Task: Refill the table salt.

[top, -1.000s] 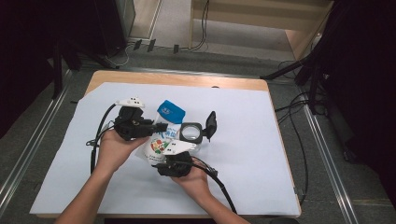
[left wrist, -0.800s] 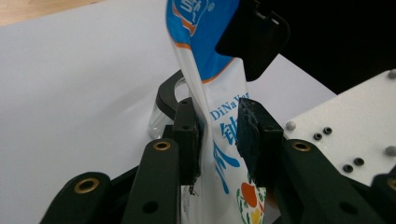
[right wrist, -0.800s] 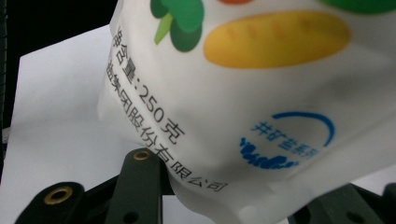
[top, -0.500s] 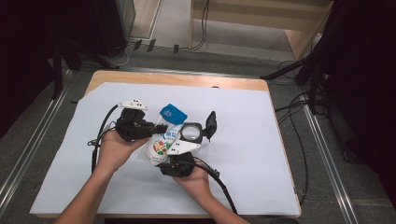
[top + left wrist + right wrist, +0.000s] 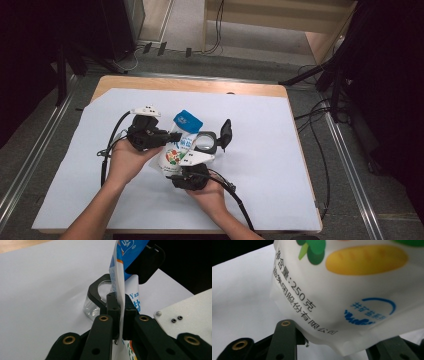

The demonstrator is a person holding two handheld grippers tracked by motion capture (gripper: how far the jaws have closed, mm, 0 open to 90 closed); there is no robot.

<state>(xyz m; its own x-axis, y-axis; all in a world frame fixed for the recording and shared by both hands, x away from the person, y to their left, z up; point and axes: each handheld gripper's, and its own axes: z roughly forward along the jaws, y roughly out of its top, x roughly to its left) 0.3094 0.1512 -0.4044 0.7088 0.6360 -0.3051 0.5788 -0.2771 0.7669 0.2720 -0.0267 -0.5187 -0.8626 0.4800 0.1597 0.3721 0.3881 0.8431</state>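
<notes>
A white food pouch [image 5: 179, 146] with a blue top and printed vegetables is held tilted over the white sheet between both hands. My left gripper [image 5: 171, 137] comes in from the left. In the left gripper view its jaws are shut [image 5: 120, 301] on the thin side seam of the pouch [image 5: 119, 272]. My right gripper [image 5: 181, 167] holds the lower end from the near side. In the right gripper view the bottom of the pouch [image 5: 352, 292] sits between its jaws [image 5: 337, 346], which press on it from both sides. A clear container [image 5: 206, 142] with a black rim stands just right of the pouch.
The container's black lid [image 5: 226, 133] stands flipped up on its right. A white sheet [image 5: 280, 165] covers the wooden table [image 5: 190, 84], with bare room left and right of the hands. Cables trail from both grippers. Metal rails and dark floor surround the table.
</notes>
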